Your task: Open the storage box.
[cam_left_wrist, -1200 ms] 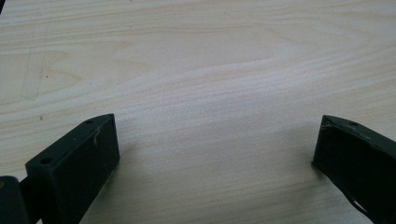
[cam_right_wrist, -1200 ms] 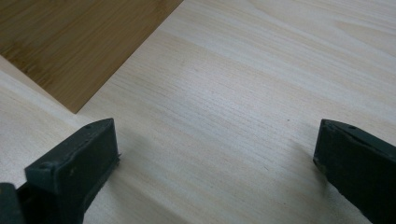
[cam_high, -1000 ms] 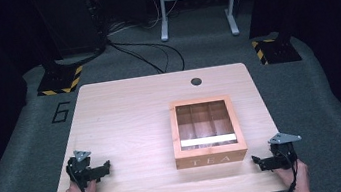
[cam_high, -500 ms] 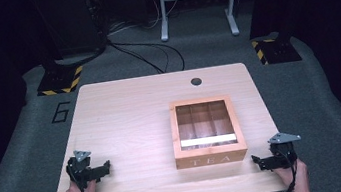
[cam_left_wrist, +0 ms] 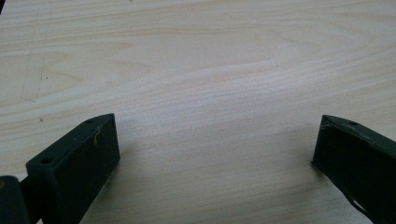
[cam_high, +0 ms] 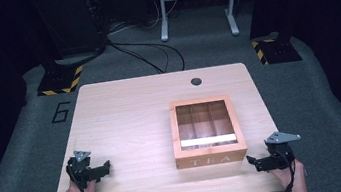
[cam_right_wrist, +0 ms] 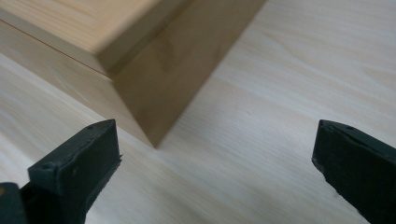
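Observation:
A wooden tea box (cam_high: 207, 131) with a clear lid and "TEA" on its front stands right of the table's middle; inside I see three compartments. My left gripper (cam_high: 102, 169) rests near the front left of the table, open, with bare wood between its jaws (cam_left_wrist: 210, 140). My right gripper (cam_high: 254, 163) sits at the front right, just right of the box's near corner, open and holding nothing. In the right gripper view the box's corner (cam_right_wrist: 154, 79) is close ahead, left of the midpoint between the jaws (cam_right_wrist: 215, 149).
The light wooden table (cam_high: 126, 117) has a round cable hole (cam_high: 196, 81) near its far edge. Dark stands with striped bases (cam_high: 59, 81) and a white frame (cam_high: 195, 1) stand on the grey floor beyond. Cables (cam_high: 147, 54) trail across the floor.

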A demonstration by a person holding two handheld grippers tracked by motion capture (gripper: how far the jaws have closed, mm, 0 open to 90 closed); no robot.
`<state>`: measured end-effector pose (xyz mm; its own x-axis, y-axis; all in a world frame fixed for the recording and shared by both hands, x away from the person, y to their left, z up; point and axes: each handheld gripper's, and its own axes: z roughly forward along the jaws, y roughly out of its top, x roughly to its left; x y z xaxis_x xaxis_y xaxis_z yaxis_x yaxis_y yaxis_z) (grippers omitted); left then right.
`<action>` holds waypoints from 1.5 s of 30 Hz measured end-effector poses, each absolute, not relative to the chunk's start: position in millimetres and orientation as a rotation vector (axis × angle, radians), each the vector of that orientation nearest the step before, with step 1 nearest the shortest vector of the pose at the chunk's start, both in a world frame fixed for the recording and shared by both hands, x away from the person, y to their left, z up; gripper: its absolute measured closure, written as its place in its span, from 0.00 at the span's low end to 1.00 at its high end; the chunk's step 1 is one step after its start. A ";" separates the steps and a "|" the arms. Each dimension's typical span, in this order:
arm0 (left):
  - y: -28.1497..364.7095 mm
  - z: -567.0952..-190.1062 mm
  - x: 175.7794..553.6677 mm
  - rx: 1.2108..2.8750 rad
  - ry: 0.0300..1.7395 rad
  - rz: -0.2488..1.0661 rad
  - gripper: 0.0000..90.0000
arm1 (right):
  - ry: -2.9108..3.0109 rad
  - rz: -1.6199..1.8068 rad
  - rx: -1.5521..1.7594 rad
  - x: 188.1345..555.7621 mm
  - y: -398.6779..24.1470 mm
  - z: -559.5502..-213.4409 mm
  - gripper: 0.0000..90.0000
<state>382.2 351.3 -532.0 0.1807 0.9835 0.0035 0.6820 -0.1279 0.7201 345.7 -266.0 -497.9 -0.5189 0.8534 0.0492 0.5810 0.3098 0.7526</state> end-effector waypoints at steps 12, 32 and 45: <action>351.3 -532.0 382.2 1.879 1.562 0.668 0.00 | 2.218 1.120 1.200 334.5 -243.8 -483.2 0.04; 351.3 -532.0 382.1 1.878 1.562 0.668 0.00 | 2.177 1.205 1.131 330.7 -230.8 -483.5 0.49; 351.3 -532.0 382.2 1.879 1.562 0.668 0.00 | 2.166 1.197 1.091 327.4 -233.3 -483.8 0.56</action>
<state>382.2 351.3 -532.0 0.1810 0.9835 0.0035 0.6819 -0.1281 0.7201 327.4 -233.3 -483.8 -0.5958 0.8031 0.0009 0.4280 0.3166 0.8465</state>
